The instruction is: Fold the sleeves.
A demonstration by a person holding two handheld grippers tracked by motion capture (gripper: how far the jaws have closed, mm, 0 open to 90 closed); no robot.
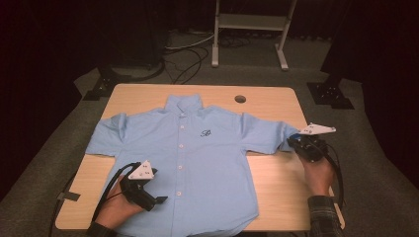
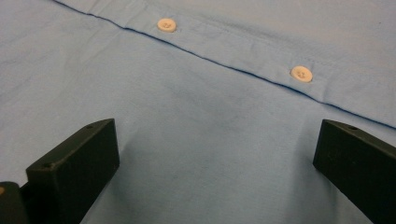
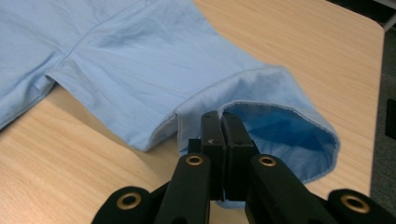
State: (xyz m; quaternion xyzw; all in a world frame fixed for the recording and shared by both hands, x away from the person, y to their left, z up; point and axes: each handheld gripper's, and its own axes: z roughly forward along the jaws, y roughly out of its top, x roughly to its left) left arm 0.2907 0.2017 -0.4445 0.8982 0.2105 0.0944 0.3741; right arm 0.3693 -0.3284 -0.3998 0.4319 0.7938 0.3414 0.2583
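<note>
While the light blue shirt (image 1: 197, 163) lies face up and spread flat on the wooden table (image 1: 274, 185), I take it as my landmark. At its lower left front, my left gripper (image 1: 148, 190) rests over the cloth beside the button placket (image 2: 233, 56), jaws wide apart and holding nothing. At the shirt's right sleeve (image 3: 261, 112), my right gripper (image 3: 223, 140) has its jaws pressed together on the cuff hem, lifting that edge so the sleeve opening gapes. I judge the fabric light, thin and limp: it will drape and crease, so hems and seams give the surest hold.
</note>
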